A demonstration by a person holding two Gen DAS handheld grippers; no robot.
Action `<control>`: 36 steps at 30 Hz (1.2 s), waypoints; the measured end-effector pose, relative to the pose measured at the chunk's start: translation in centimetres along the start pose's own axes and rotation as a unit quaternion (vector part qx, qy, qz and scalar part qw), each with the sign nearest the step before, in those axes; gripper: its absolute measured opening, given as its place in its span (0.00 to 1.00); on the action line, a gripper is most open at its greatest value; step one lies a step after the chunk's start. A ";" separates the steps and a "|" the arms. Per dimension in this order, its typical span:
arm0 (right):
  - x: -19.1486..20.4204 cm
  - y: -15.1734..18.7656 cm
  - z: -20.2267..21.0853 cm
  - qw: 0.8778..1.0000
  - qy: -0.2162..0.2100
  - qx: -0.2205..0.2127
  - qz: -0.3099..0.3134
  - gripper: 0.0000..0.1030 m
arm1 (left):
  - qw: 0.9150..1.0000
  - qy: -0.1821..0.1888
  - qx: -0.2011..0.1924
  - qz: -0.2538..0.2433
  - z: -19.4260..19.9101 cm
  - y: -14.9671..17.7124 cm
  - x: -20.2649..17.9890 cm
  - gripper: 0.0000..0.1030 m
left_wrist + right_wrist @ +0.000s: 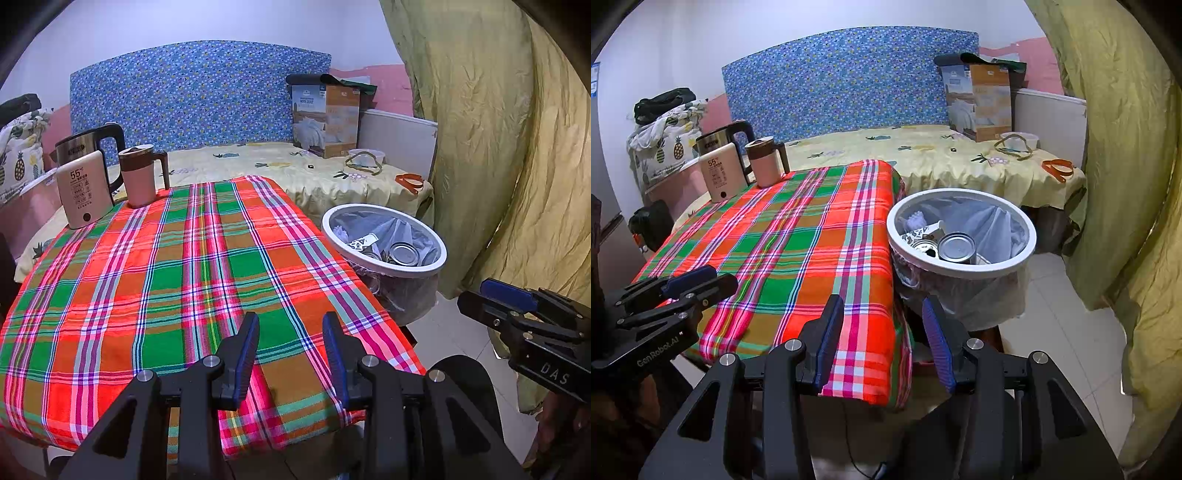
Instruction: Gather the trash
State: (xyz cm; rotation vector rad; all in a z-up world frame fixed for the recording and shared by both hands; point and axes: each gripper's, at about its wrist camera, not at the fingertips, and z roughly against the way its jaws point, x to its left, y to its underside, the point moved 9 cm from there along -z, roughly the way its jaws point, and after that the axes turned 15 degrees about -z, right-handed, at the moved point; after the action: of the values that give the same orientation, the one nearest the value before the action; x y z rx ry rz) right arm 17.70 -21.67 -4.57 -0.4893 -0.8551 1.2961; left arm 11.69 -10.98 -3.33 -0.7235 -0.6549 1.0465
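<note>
Your left gripper [291,325] and right gripper [882,308] hover apart-jawed, nothing held. Kettle [90,146], mug [138,175] at plaid table's [166,258] far corner. Trash bin [960,254] just beside table — upright, mouth up; can [956,248] inside, end-up.

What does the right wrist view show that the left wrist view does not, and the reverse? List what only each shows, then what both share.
Only the right wrist view: the left gripper from the side, and a black bag on the floor left of the table.

Only the left wrist view: the right gripper from the side, at the right edge.

Both: the plaid tablecloth, the kettle, the pink mug, the white bin holding cans, and the bed.
</note>
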 end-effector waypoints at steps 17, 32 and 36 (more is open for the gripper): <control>0.1 0.0 0.0 1.000 0.000 0.001 0.001 0.45 | 1.000 0.001 -0.001 0.000 0.0 -0.1 -0.1 0.34; 0.1 0.0 0.0 1.000 0.000 0.002 0.000 0.45 | 1.000 0.000 0.002 0.000 0.0 0.0 -0.3 0.34; 0.1 0.0 0.0 1.000 0.000 0.002 0.000 0.45 | 1.000 0.000 0.001 -0.001 -0.1 0.0 -0.4 0.34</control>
State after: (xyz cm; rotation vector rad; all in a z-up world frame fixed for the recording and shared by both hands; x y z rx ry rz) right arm 17.71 -21.57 -4.55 -0.4870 -0.8524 1.2976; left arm 11.59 -11.36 -3.43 -0.7202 -0.6543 1.0461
